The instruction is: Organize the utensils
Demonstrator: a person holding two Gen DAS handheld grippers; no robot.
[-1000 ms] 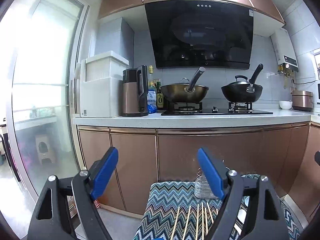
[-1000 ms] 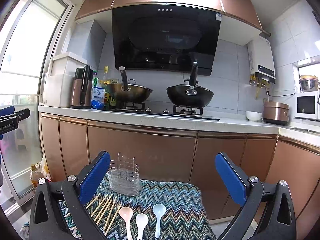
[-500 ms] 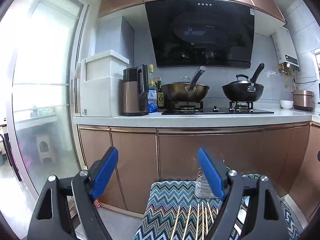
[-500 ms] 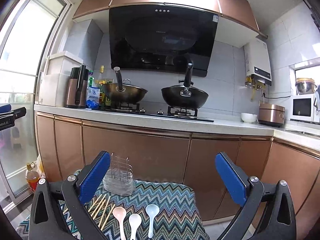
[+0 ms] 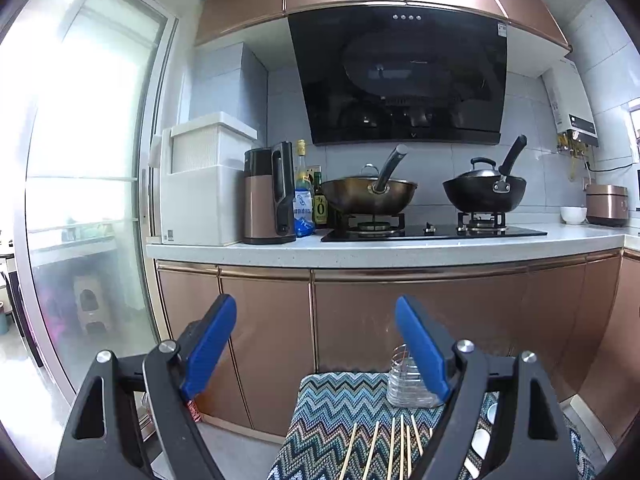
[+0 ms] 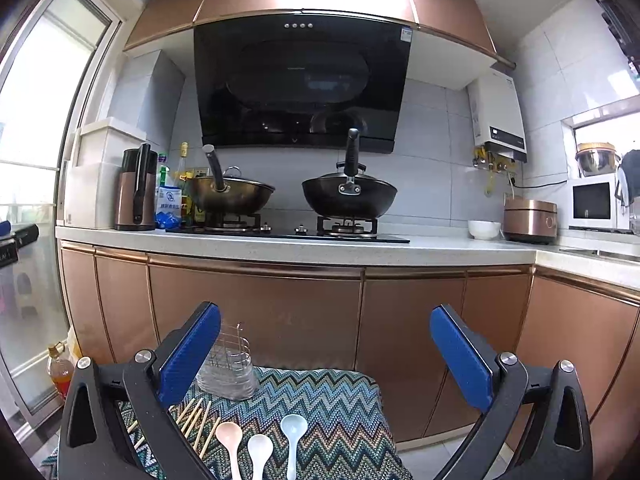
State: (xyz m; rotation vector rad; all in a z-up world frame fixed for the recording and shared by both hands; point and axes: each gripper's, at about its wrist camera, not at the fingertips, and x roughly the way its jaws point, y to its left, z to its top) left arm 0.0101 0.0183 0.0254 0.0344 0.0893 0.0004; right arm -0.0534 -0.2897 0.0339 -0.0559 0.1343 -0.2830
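While both grippers hang above the low bench (image 6: 340, 400) with its zigzag-patterned cloth, neither holds anything. At the bottom of the right wrist view, the right gripper (image 6: 326, 354) has its blue-padded jaws spread wide. Between them, near the lower centre of the frame, lie three spoons side by side: a pink spoon (image 6: 229, 436), a white spoon (image 6: 260, 446) and a pale blue spoon (image 6: 293, 428). Left of the spoons, a loose row of wooden chopsticks (image 6: 196, 424) lies on the cloth. Behind them, at the cloth's far left edge, stands a wire utensil holder (image 6: 228, 368), upright. In the left wrist view, the left gripper (image 5: 316, 344) likewise has its jaws spread wide, with the chopsticks at the bottom centre and the holder partly hidden behind the right-hand jaw. Two woks (image 6: 348, 198) sit on the stove in the background.
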